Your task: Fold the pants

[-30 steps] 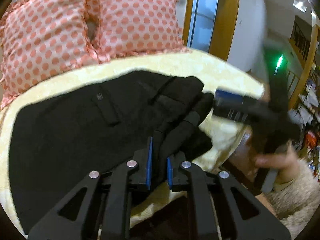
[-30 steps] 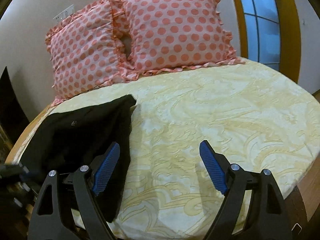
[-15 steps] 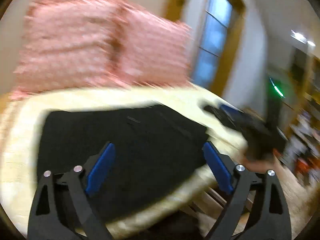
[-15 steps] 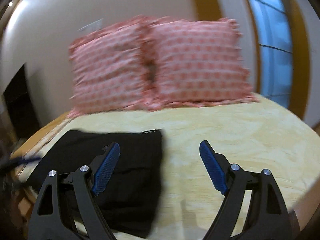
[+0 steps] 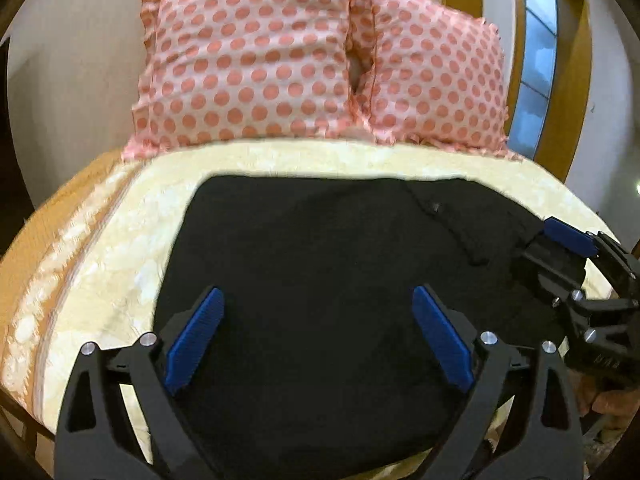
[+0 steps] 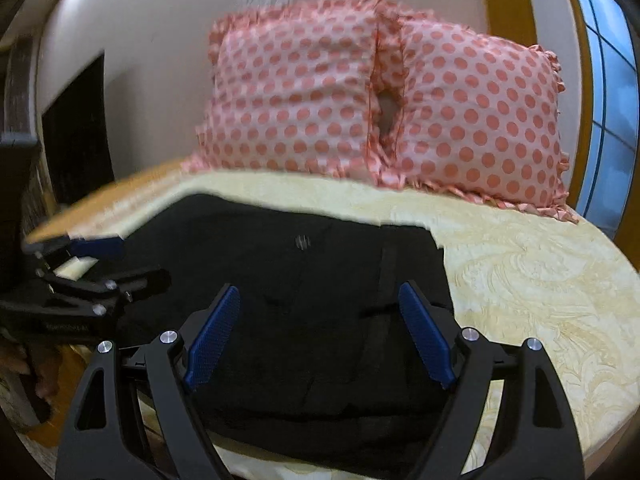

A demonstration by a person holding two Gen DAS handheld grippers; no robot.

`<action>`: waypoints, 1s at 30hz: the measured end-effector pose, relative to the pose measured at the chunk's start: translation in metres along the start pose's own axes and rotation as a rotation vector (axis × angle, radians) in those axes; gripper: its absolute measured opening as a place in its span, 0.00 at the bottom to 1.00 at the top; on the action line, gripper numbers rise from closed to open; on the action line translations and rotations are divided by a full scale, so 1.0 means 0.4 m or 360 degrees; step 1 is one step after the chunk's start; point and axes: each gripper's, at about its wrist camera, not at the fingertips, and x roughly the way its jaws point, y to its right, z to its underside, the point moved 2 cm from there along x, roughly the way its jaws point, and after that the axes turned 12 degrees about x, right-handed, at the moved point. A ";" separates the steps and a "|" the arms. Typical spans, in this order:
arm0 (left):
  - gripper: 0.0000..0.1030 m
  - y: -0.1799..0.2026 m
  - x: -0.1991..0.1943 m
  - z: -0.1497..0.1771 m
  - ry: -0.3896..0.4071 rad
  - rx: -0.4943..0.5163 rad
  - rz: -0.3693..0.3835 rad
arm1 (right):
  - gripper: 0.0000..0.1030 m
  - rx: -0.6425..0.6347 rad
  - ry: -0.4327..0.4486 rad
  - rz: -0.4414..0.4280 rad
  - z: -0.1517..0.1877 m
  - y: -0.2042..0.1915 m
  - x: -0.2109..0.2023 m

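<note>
The black pants (image 5: 320,264) lie folded flat on the pale yellow bedspread (image 5: 120,248), near the bed's front edge. They also show in the right wrist view (image 6: 304,288). My left gripper (image 5: 316,340) is open and empty, over the near part of the pants. My right gripper (image 6: 320,340) is open and empty, over the pants' right half. The right gripper shows at the right edge of the left wrist view (image 5: 568,256); the left gripper shows at the left edge of the right wrist view (image 6: 92,264).
Two pink polka-dot pillows (image 5: 248,56) (image 6: 480,120) stand against the wall at the head of the bed. The bedspread (image 6: 540,280) stretches right of the pants. A window with a wooden frame (image 5: 536,60) is at the back right.
My left gripper has let go of the pants fold and opened. Both grippers have swung round and now face the pillows over the flat pants.
</note>
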 end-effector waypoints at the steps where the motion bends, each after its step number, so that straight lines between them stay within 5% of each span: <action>1: 0.94 -0.006 0.018 0.012 -0.0043 -0.0016 0.0014 | 0.83 -0.0012 -0.0074 0.0043 0.013 0.007 0.028; 12: 0.98 -0.019 -0.001 0.033 0.0026 -0.0080 0.0064 | 0.89 0.0093 0.0044 -0.0053 0.002 0.029 -0.025; 14: 0.98 -0.009 0.015 0.047 -0.0009 -0.0018 0.0058 | 0.91 0.0032 -0.0154 -0.0009 0.026 0.028 0.025; 16: 0.98 0.008 0.014 0.058 0.0014 0.0073 0.0009 | 0.91 -0.0008 -0.0132 -0.0034 0.028 0.029 0.017; 22: 0.98 -0.006 0.003 0.071 0.0077 0.0045 0.0086 | 0.92 0.0448 -0.0117 -0.0258 -0.115 0.165 -0.008; 30: 0.98 -0.005 0.001 0.075 0.0115 0.0048 0.0100 | 0.88 0.0739 -0.0528 -0.0293 -0.163 0.277 0.191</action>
